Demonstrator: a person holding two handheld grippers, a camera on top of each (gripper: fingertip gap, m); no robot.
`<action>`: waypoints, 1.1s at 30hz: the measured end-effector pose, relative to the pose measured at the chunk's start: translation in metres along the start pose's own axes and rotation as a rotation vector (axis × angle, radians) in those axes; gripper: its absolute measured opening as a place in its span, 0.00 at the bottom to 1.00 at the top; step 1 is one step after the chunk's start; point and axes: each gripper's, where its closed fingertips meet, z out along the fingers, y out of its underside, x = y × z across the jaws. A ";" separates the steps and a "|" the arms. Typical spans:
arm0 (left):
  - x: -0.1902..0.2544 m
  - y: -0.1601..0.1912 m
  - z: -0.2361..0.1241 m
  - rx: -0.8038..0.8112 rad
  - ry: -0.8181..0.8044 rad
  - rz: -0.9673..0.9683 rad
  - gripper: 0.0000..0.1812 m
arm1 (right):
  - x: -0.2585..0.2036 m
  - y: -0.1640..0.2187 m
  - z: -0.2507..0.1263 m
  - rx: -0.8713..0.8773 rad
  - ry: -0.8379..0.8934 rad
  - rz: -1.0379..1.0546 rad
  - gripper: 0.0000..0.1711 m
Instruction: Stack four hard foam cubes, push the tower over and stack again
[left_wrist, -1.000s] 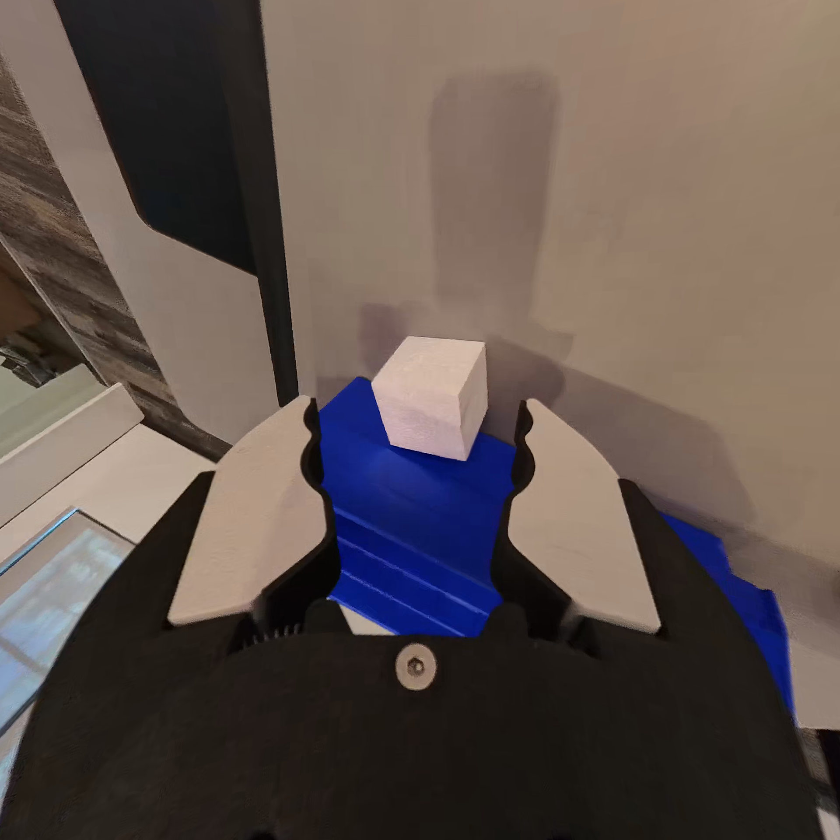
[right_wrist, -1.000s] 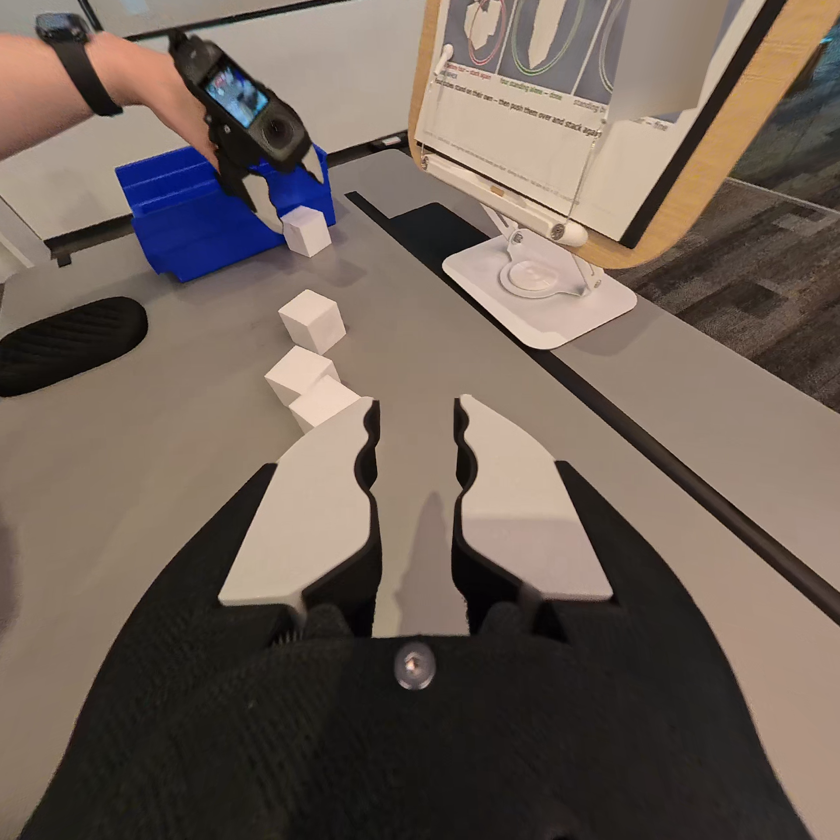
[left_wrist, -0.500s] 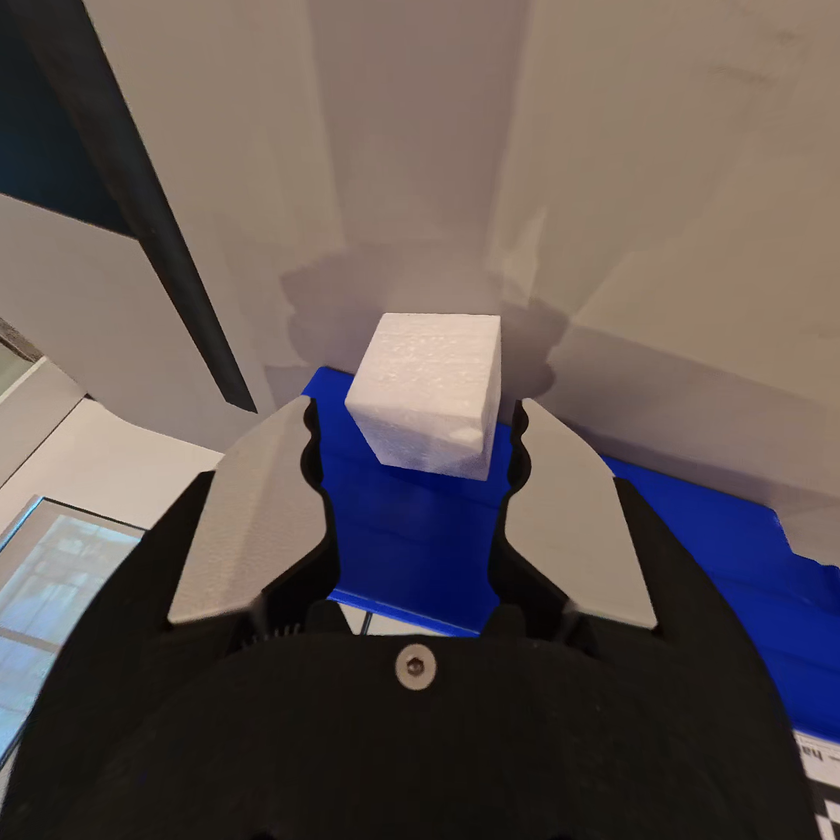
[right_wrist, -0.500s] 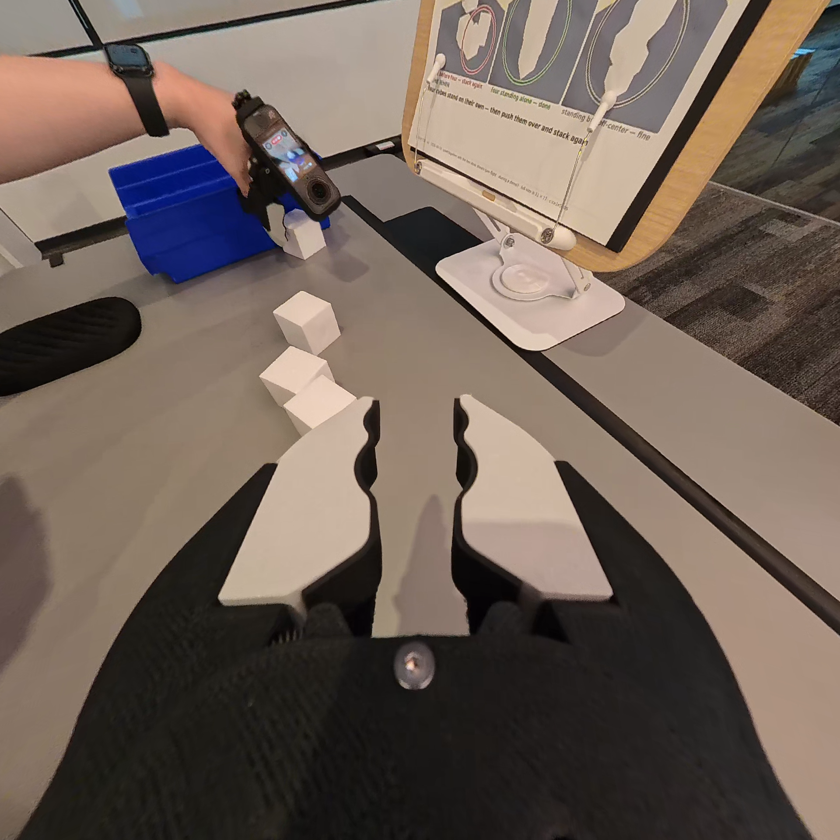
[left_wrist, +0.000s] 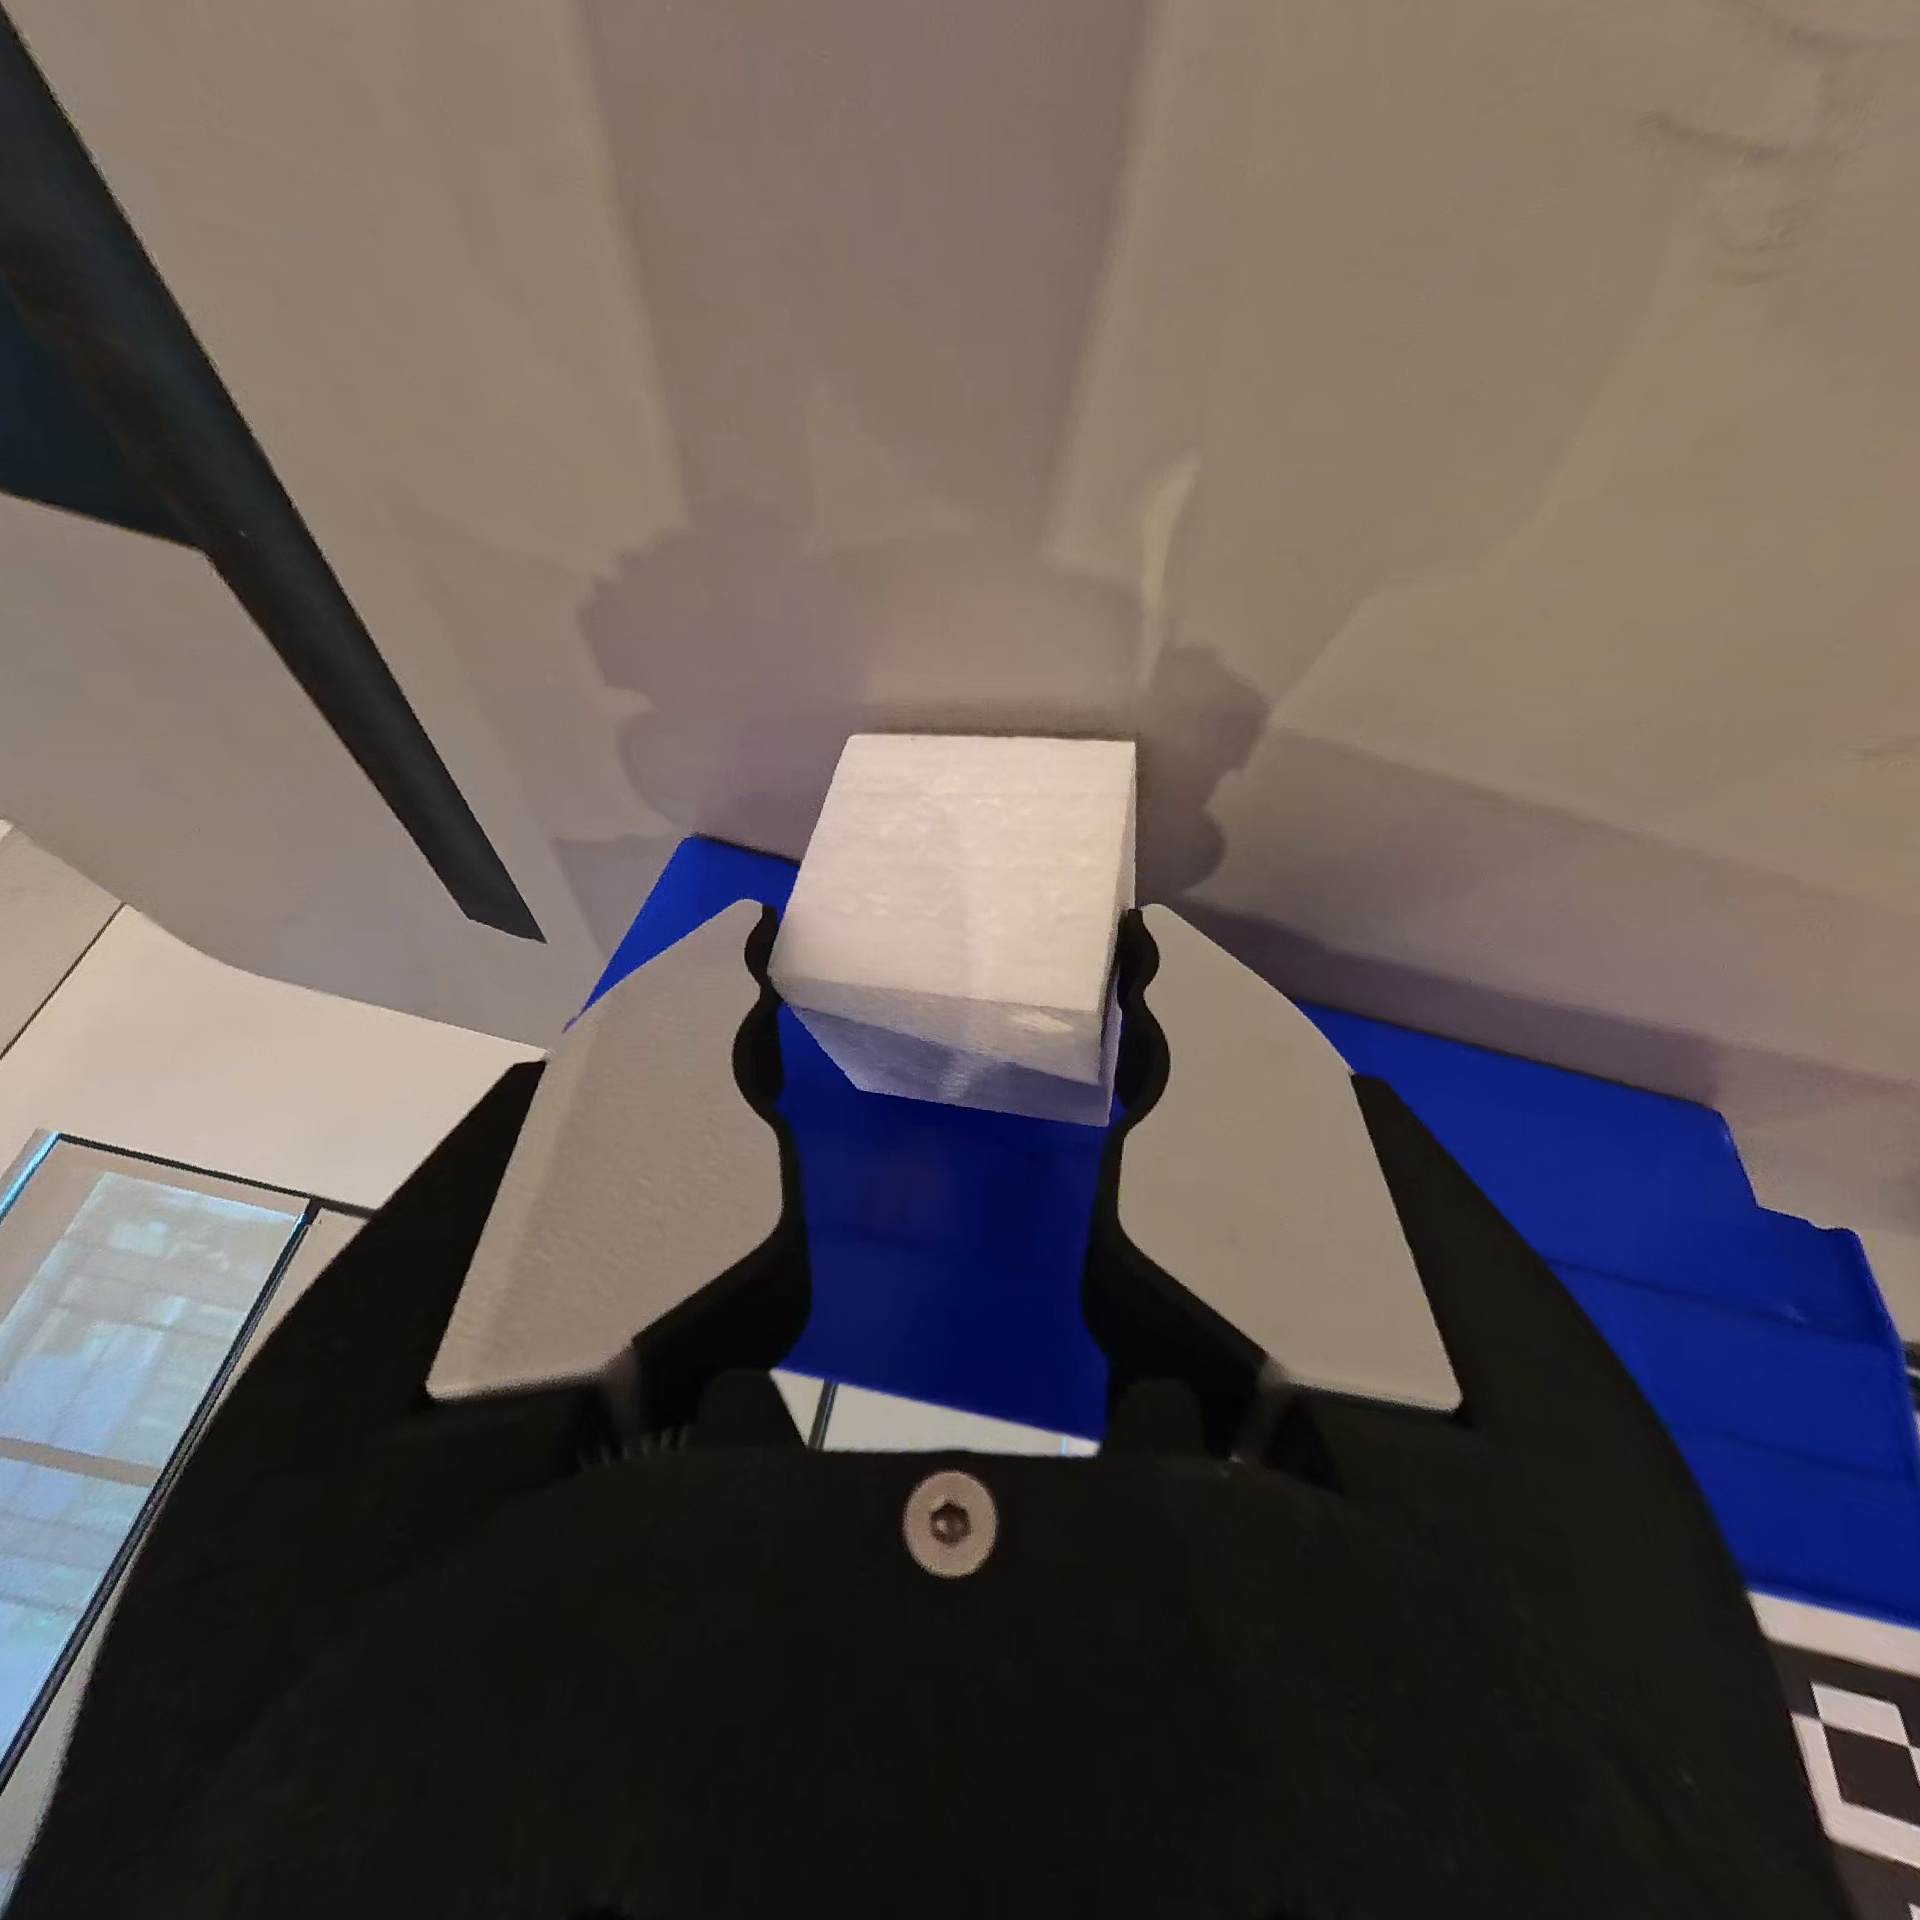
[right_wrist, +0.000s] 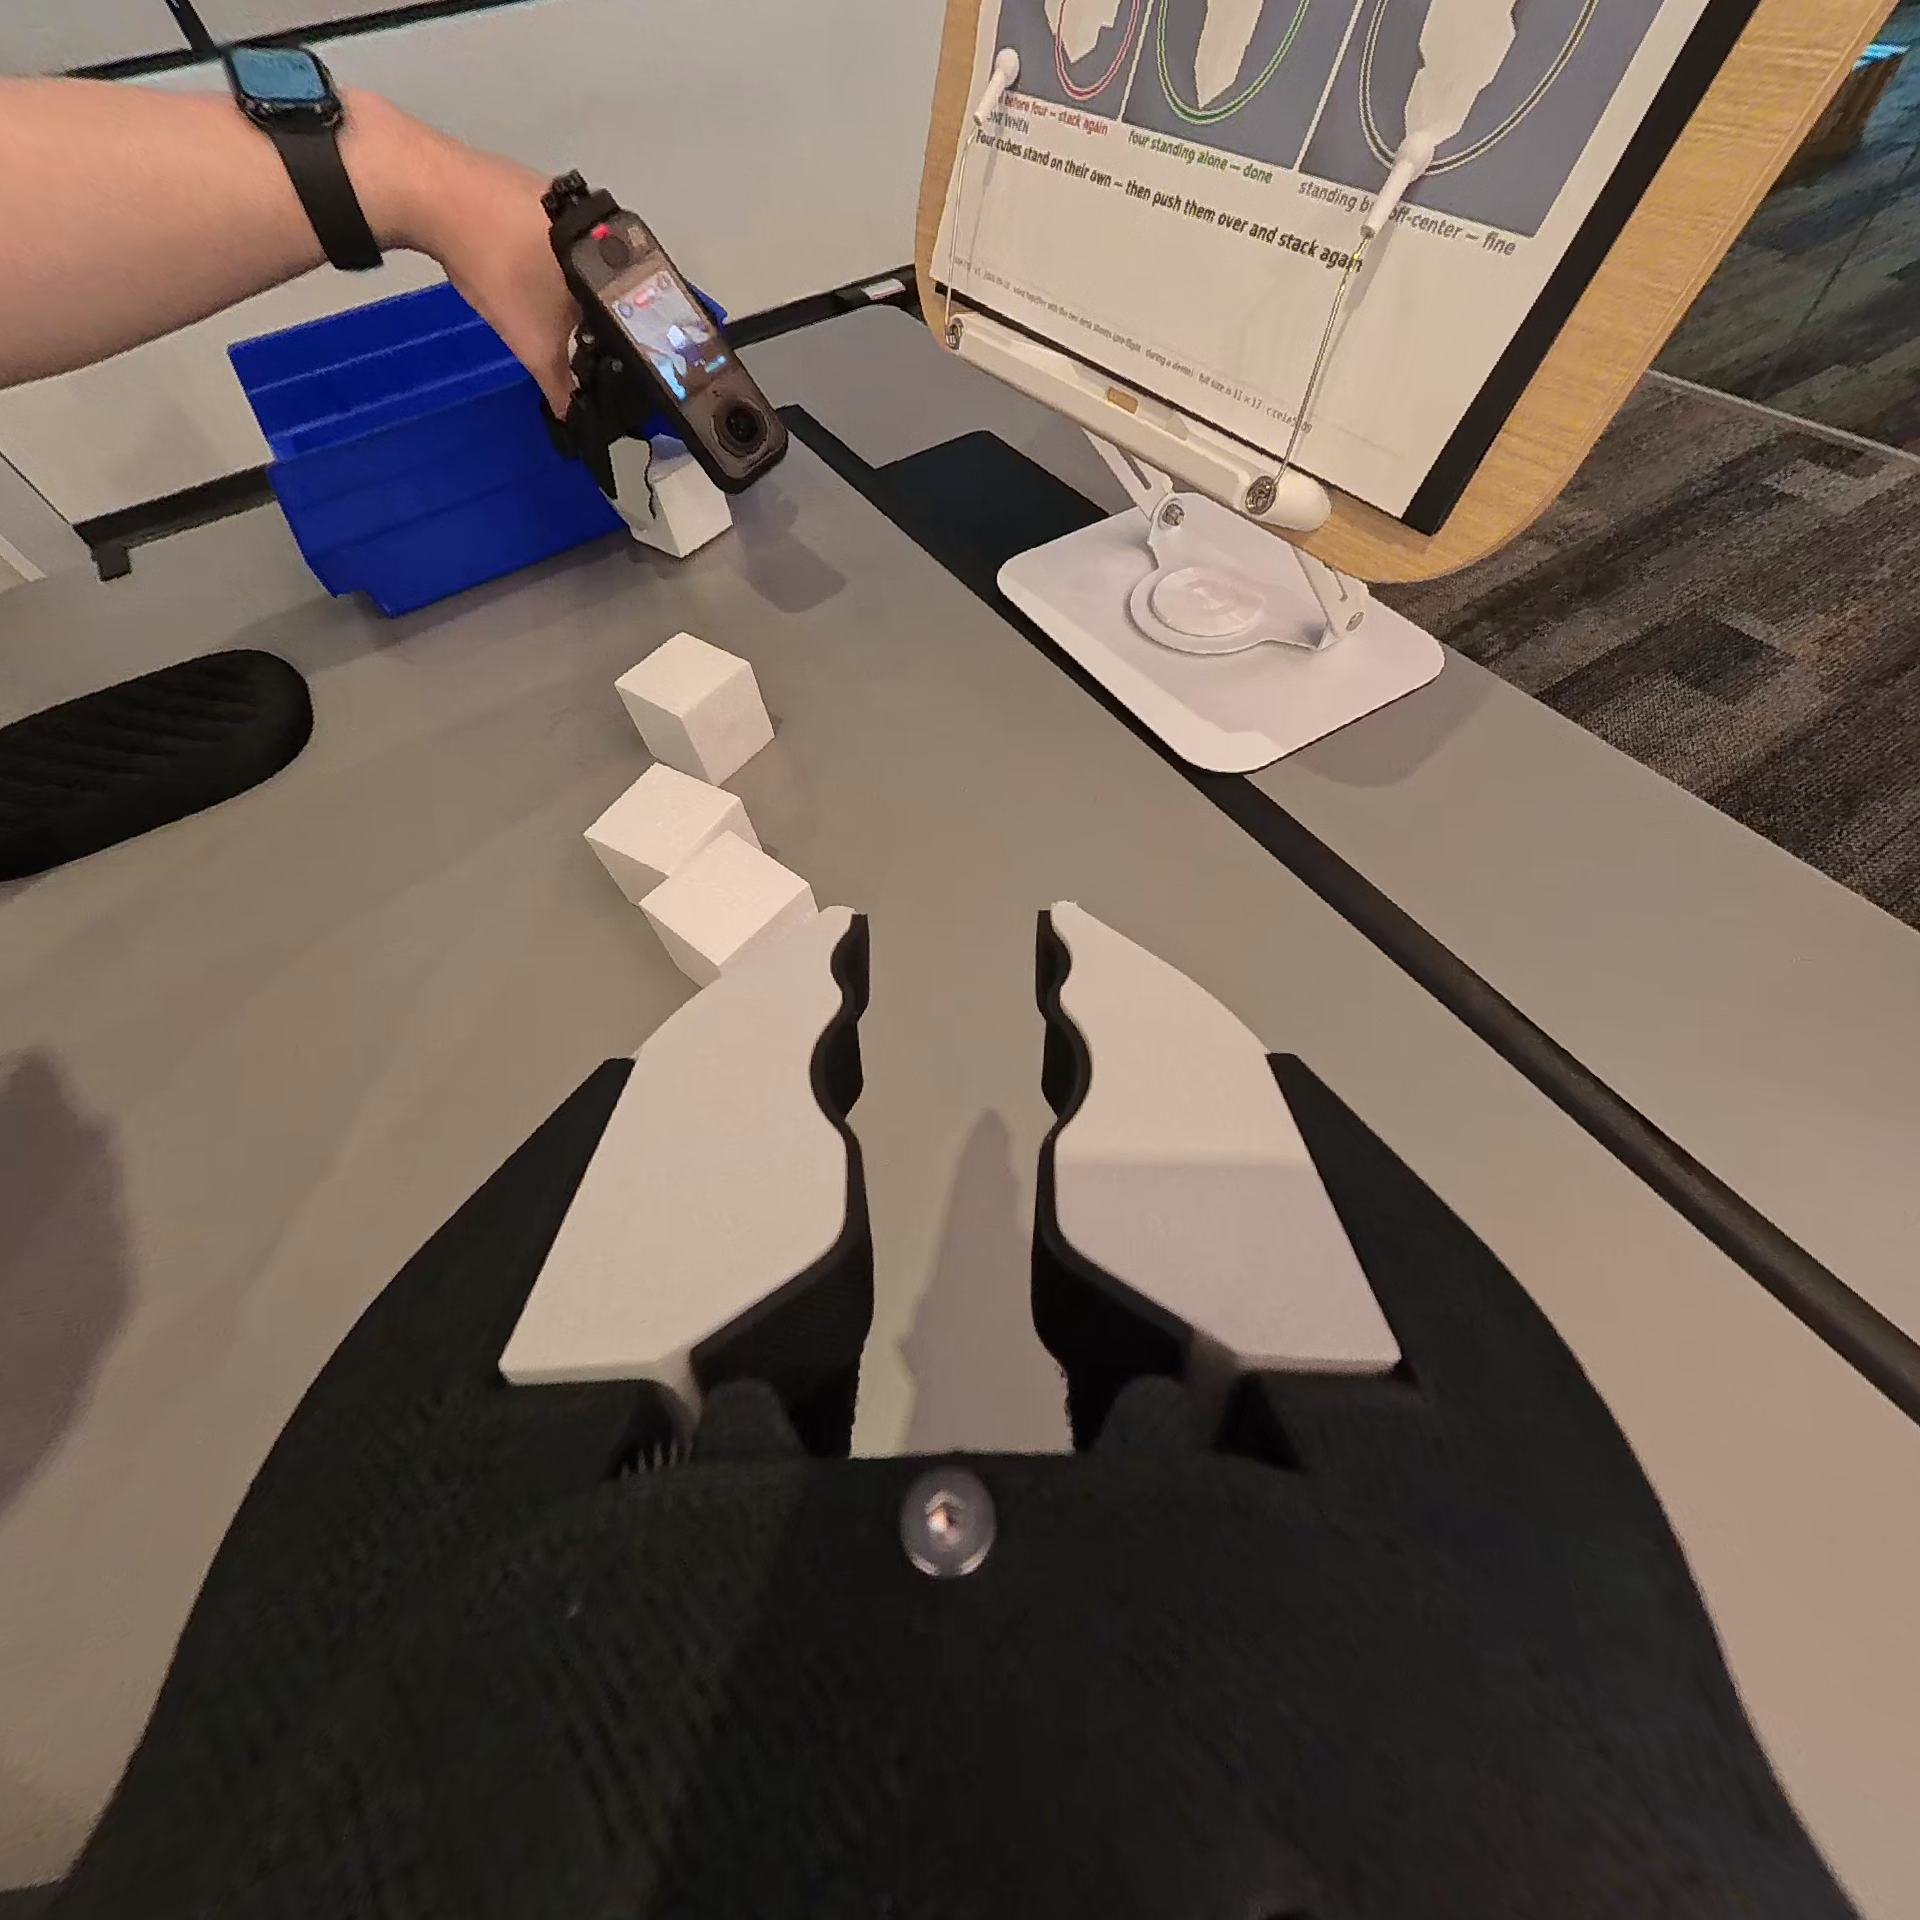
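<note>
Left gripper (left_wrist: 943, 971) pinching a white foam cube (left_wrist: 961, 914) by the blue bin (right_wrist: 416, 457), near the table's far edge.
Right gripper (right_wrist: 948, 925) hangs spread, empty; three more cubes (right_wrist: 694, 707) sit loose mid-table (right_wrist: 1039, 790).

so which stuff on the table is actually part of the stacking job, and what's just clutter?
Part of the job:
- far cube, between the left gripper's fingers, by the bin
- lone cube
- two touching cubes
- right gripper, open and empty

Just lying about:
- blue bin
- instruction board on white stand
- black pad
</note>
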 end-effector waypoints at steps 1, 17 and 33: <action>-0.001 -0.001 -0.004 0.014 -0.014 -0.004 0.35 | 0.000 0.001 0.000 0.001 0.000 0.001 0.18; 0.065 -0.076 -0.185 1.150 0.003 -0.250 0.35 | -0.002 -0.005 0.001 0.014 0.007 -0.011 0.18; 0.083 -0.111 -0.220 1.629 0.093 -0.507 0.34 | -0.005 -0.001 0.022 -0.019 0.022 -0.030 0.18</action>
